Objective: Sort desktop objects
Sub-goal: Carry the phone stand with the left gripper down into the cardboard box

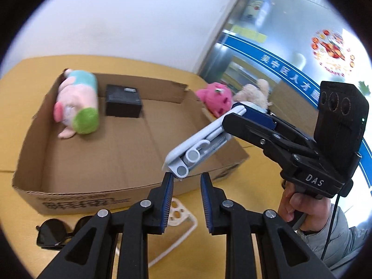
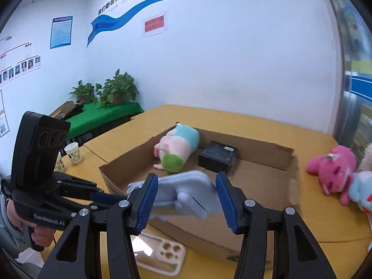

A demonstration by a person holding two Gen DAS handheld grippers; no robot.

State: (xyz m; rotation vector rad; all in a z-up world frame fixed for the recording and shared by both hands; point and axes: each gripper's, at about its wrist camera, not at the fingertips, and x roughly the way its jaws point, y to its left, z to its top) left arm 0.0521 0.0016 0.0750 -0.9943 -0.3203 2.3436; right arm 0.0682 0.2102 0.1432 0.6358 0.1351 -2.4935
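Stand point(image 1: 200, 146) clamped in right tongs point(image 2: 186, 200); left tongs point(image 1: 187, 197) empty, ajar; sunglasses point(image 1: 58, 232) left view only.

Box point(image 1: 76, 158) floor front open; plush point(image 1: 76, 107), black case point(image 1: 123, 104) crowd back.

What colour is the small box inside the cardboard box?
Black box; clearest in the left wrist view.

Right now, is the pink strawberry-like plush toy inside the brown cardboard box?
No, the pink plush toy lies on the yellow table, outside the cardboard box.
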